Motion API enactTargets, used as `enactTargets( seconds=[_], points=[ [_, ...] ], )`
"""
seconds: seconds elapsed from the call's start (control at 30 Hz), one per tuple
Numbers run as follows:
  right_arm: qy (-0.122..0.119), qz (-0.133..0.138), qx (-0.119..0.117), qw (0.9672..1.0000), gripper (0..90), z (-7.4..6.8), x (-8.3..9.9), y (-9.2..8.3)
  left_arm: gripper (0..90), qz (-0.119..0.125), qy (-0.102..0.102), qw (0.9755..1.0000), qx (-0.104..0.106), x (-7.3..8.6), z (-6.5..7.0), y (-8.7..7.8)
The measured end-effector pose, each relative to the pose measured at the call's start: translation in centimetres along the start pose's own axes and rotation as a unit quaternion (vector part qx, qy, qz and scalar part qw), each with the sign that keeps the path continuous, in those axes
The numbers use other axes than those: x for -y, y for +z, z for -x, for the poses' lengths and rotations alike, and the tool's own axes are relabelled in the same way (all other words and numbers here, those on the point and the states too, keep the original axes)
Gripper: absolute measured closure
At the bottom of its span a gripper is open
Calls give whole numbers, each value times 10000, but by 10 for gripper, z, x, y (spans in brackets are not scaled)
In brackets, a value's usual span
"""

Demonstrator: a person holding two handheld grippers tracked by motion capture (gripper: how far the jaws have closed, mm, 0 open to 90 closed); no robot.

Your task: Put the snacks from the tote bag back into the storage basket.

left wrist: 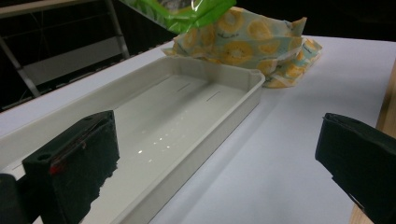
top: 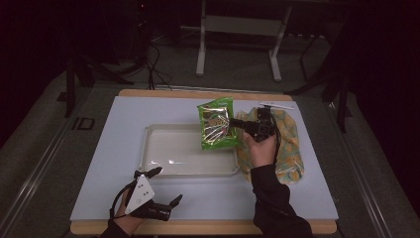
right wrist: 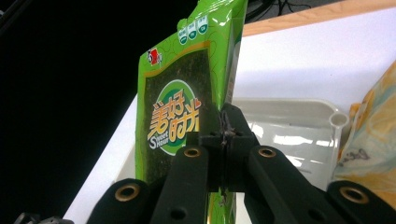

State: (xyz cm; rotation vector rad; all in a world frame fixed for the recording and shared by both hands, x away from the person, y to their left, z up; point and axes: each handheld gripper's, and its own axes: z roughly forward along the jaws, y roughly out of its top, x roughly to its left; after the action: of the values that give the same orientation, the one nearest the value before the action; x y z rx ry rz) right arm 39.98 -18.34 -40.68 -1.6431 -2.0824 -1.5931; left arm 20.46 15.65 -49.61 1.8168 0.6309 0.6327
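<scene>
Clamped jaws mark the right gripper [top: 236,124]: in the right gripper view its two black jaws press together on the edge of a green snack packet [right wrist: 187,93], pinching the foil between them. From the high view, the packet [top: 216,124] hangs over the far right corner of the white tray [top: 148,158], held up by the right hand [top: 262,148], whose dark sleeve comes in from the near edge. Whether the packet's lower end touches the tray is hard to judge from above (the shiny foil glares and the room is dim).

Just right of the tray lies a second bag printed with yellow rings on pale blue [top: 292,144], partly under the right hand; in the left gripper view the same bag [left wrist: 252,42] sits just beyond the tray's far corner, with the green packet [left wrist: 187,11] above it.

At the near left of the table [top: 99,148], the left gripper [top: 168,185] rests low in the left hand [top: 124,218], its jaws spread wide with nothing between them. The left gripper view shows bare white table between the jaws and the tray [left wrist: 233,107] beside the left one.
</scene>
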Motion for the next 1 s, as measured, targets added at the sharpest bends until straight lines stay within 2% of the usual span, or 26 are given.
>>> enactTargets(
  seconds=[0.4, 0.63, 1.0],
  points=[
    [330, -78, -56, 9994, 888, 14, 24, 19, 2, -3, 10, 10000, 18, 0, 0, 1],
    [387, -185, -25, 9991, 888, 17, 34, 27, 2, -11, 18, 10000, 20, 0, 0, 1],
    [571, -162, -89, 9982, 888, 24, 61, 37, 2, 2, 34, 10000, 18, 0, 0, 0]
  ],
)
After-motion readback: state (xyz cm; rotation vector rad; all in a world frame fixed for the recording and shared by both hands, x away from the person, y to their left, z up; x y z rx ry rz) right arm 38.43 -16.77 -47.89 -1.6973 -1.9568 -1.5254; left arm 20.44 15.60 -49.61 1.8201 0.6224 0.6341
